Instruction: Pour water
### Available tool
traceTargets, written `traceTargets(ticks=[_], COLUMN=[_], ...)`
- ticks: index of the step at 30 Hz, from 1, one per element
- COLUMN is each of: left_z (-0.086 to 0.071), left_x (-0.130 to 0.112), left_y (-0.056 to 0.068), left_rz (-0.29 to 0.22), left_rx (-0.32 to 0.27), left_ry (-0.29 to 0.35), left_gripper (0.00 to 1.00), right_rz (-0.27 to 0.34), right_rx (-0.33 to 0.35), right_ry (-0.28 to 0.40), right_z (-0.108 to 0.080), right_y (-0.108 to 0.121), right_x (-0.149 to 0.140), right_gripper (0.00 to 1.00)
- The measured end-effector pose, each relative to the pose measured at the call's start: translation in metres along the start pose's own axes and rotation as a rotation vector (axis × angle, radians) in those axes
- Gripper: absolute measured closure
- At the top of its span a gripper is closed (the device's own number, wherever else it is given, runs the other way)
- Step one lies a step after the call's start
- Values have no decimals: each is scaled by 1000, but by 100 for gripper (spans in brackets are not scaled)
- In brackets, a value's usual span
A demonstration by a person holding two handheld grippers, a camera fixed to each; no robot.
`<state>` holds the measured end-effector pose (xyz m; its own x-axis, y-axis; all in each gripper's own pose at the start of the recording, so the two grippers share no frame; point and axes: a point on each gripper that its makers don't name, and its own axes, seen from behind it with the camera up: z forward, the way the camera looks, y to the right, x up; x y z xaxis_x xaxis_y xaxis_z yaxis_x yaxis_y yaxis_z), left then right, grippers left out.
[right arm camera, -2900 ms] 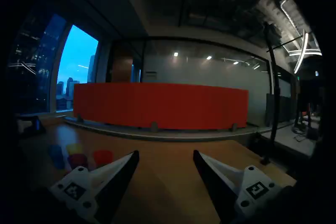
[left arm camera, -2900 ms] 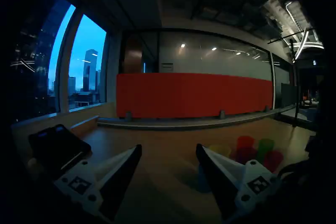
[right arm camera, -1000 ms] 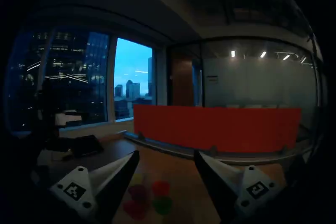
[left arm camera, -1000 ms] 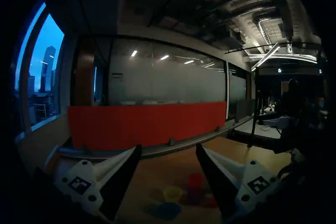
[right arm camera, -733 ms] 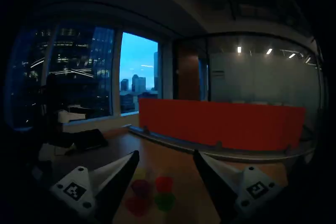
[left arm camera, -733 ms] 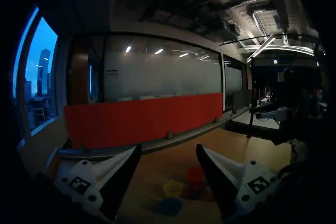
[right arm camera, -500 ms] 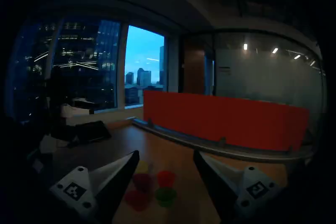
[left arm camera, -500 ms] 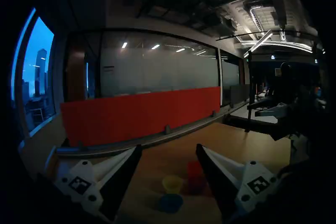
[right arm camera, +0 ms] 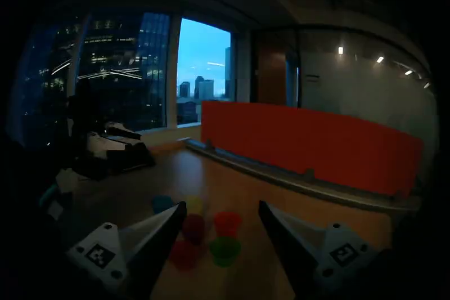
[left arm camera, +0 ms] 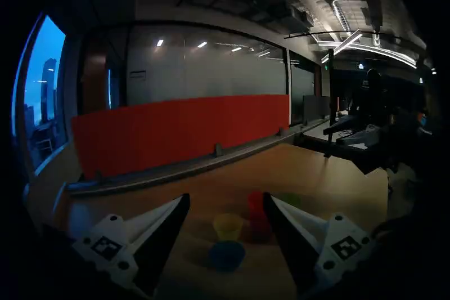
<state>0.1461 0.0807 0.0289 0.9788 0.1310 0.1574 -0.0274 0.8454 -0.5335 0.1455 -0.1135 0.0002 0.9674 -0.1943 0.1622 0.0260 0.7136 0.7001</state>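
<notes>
Several small coloured cups stand in a cluster on the wooden table [left arm camera: 315,182]. In the left gripper view a yellow cup [left arm camera: 228,225] and a blue cup [left arm camera: 226,255] sit between my left gripper's [left arm camera: 225,196] open fingers. A red cup [left arm camera: 256,210] stands behind them, and a green cup [left arm camera: 289,199] is half hidden by the right finger. In the right gripper view my right gripper [right arm camera: 222,205] is open above the same cluster: blue cup [right arm camera: 162,203], yellow cup [right arm camera: 193,203], maroon cup [right arm camera: 194,225], orange-red cup [right arm camera: 227,222], green cup [right arm camera: 225,249], red cup [right arm camera: 183,255]. Neither gripper holds anything.
A long orange-red partition [left arm camera: 180,131] runs along the table's far edge, also seen as the partition [right arm camera: 315,142]. Windows [right arm camera: 202,80] show a dusk city. A white and dark gripper-like shape [right arm camera: 112,148] sits at the table's left; a similar shape [left arm camera: 360,142] is at far right. The room is dim.
The left gripper's view swung right and the right gripper's view swung left, both tipping down. The cups now sit higher and nearer between each pair of fingers. Both grippers stayed open.
</notes>
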Motion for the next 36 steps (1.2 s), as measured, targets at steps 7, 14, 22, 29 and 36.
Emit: traceTargets(ticks=[7, 14, 22, 29, 36], left_z=[10, 19, 28, 32, 35], left_x=[-32, -62, -95, -127, -152], left_y=[-2, -1, 6, 9, 11], left_rz=[-5, -6, 3, 11, 1], left_rx=[-18, -51, -91, -104, -124], left_ry=[-41, -76, -128, -191, -238], left_gripper=[4, 4, 5, 4, 5], right_rz=[-16, -15, -32, -40, -42], right_rx=[20, 41, 67, 91, 103], right_ry=[-41, -95, -163, -218, -256], right_z=[16, 33, 50, 61, 70], right_y=[5, 10, 13, 12, 14], right_x=[-25, -56, -98, -129, -149], right_gripper=[1, 1, 2, 2, 2])
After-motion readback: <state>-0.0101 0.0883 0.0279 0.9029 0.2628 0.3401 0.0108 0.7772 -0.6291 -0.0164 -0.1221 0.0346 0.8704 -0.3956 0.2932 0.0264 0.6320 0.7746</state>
